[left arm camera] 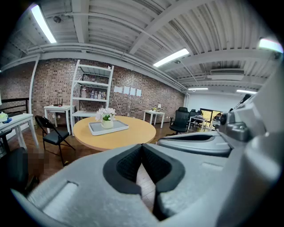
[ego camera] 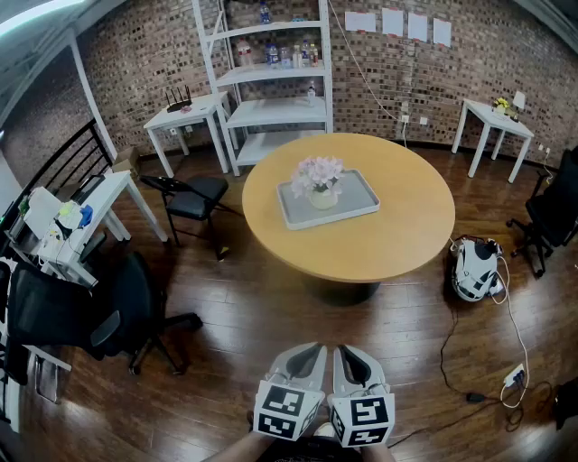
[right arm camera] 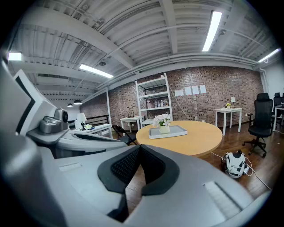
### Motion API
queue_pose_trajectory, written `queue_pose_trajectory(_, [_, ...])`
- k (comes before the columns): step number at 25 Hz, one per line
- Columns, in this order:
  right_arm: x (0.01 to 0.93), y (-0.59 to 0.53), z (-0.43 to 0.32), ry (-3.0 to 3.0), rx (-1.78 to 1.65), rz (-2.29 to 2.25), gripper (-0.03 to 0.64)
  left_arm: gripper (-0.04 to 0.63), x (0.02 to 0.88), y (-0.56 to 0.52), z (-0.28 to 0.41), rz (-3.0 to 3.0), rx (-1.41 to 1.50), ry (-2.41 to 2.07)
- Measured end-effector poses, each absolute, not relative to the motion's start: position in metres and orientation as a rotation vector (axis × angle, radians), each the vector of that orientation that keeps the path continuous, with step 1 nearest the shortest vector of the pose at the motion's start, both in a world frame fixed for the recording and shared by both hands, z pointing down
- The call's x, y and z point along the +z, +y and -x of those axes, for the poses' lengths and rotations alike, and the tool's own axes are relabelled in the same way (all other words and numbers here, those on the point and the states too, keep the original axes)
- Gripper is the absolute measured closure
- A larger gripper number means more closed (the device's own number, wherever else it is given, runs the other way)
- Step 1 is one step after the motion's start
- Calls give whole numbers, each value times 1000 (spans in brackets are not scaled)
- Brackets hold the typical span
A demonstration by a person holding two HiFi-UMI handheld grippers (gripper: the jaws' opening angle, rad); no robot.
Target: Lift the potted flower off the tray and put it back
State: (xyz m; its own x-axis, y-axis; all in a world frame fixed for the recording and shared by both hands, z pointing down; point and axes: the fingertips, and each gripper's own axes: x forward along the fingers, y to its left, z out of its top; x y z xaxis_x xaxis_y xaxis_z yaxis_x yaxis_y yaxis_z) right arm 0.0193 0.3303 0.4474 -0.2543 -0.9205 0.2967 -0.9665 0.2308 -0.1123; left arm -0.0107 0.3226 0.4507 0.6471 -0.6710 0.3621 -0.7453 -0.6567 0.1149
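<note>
1. The round tan worktop (ego camera: 397, 235) stands at 12 o'clock from the two tools, well apart from them, on a dark plank floor (ego camera: 262, 307).
2. A grey tray (ego camera: 361, 206) lies on the worktop, slightly toward 9 o'clock of its middle.
3. The flower (ego camera: 320, 179), pale blooms in a cream pot, stands upright on the tray near its middle, a shade toward 10 o'clock.
4. The left tool (ego camera: 305, 357) and right tool (ego camera: 358, 359) sit close side by side at 6 o'clock, both aimed at the worktop. Each has its pads pressed together at the tips, with nothing between them.
5. A brick wall (ego camera: 135, 54) runs across at 12 o'clock. A white shelf (ego camera: 275, 86) with bottles stands against it, and papers (ego camera: 397, 22) hang at 1 o'clock.
6. A folding chair (ego camera: 194, 194) stands near the worktop at 9 o'clock, and an office chair (ego camera: 99, 316) at 8 o'clock.
7. A white side worktop (ego camera: 492, 122) stands at 2 o'clock. A white device (ego camera: 474, 269) lies on the floor at 3 o'clock, with a cable (ego camera: 510, 316) trailing from it.
8. The gripper views show a ribbed white ceiling (right arm camera: 146, 26) with strip lights (right arm camera: 213, 31).
</note>
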Motion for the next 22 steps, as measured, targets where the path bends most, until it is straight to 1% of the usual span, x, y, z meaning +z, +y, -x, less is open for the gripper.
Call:
queue_pose_trajectory(12, [453,298,-45,-2362,423,-1750,615,592,459,289,-13,-2565,425,-1202])
queue_pose_trajectory(22, [460,220,-50,-2339,431,-1744,615,592,466,208,-16,-2541,426,-1179])
